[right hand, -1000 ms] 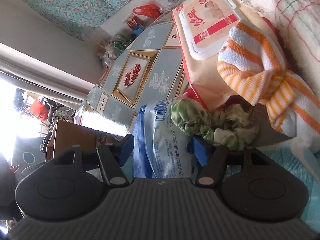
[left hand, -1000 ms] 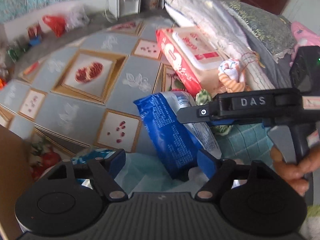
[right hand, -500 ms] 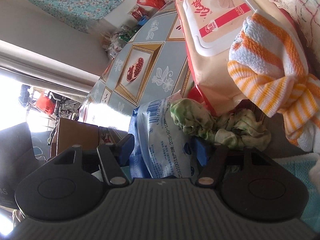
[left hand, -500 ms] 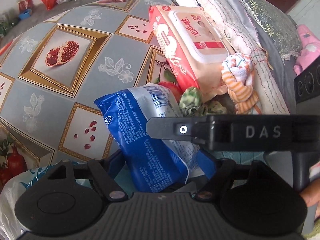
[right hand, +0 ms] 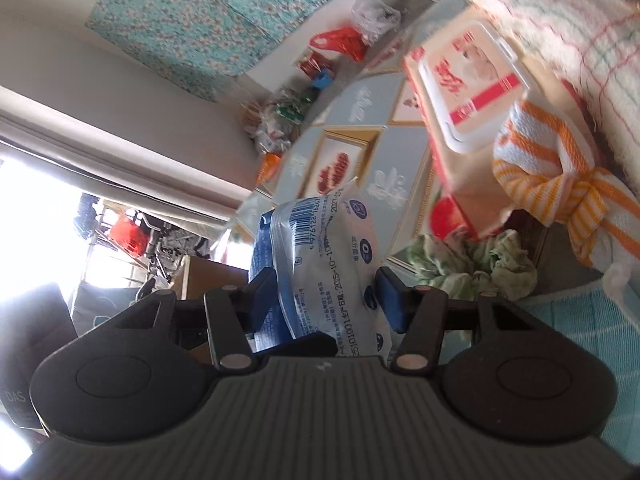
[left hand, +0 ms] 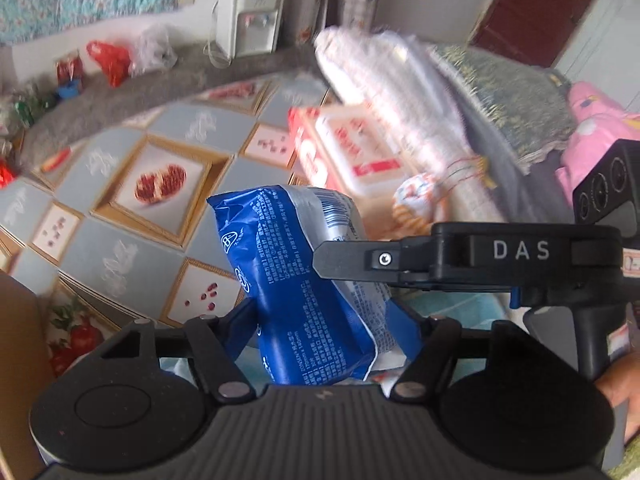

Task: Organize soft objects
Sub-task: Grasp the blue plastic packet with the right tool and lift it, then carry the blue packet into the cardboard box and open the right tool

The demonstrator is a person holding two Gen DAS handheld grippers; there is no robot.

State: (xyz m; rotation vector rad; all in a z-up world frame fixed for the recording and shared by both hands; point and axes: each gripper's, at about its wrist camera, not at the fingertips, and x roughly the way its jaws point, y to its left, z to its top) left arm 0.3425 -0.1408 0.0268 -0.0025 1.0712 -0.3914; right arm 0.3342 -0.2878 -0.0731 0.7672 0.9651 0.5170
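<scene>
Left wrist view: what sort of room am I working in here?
Probably a lived-in home room, part bedroom: folded quilts are stacked beside a table with a pomegranate-print cover, and a water dispenser stands by the far wall.

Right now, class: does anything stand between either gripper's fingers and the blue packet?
Nothing visible does. The blue packet sits directly between the left gripper fingers, whose jaws are closing, and between the right gripper fingers too.
</scene>
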